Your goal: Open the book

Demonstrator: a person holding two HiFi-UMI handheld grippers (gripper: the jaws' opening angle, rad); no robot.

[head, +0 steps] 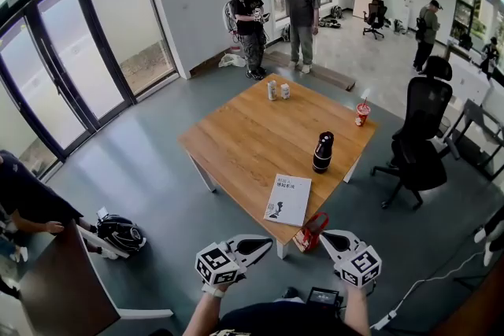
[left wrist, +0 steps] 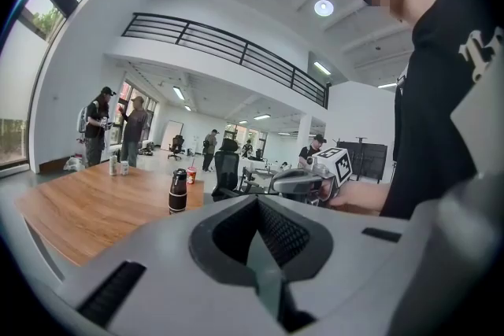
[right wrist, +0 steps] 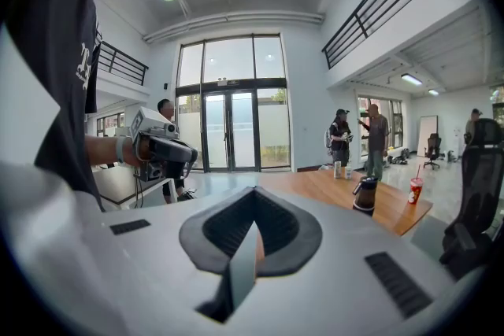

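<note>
A closed book (head: 287, 199) with a white cover lies flat near the front edge of the wooden table (head: 244, 138). Both grippers hover low in the head view, short of the table and apart from the book. The left gripper (head: 266, 241) points right and the right gripper (head: 324, 235) points left, tips facing each other. In the left gripper view the left gripper (left wrist: 264, 264) has its jaws together with nothing between them. The right gripper (right wrist: 246, 256) looks the same in its own view. The book shows in neither gripper view.
A black bottle (head: 323, 152) stands behind the book, a red cup (head: 362, 114) at the far right corner, two small cans (head: 277, 90) at the far edge. A red object (head: 312, 232) sits by the near corner. An office chair (head: 421, 134) is right; a backpack (head: 120, 234) lies left.
</note>
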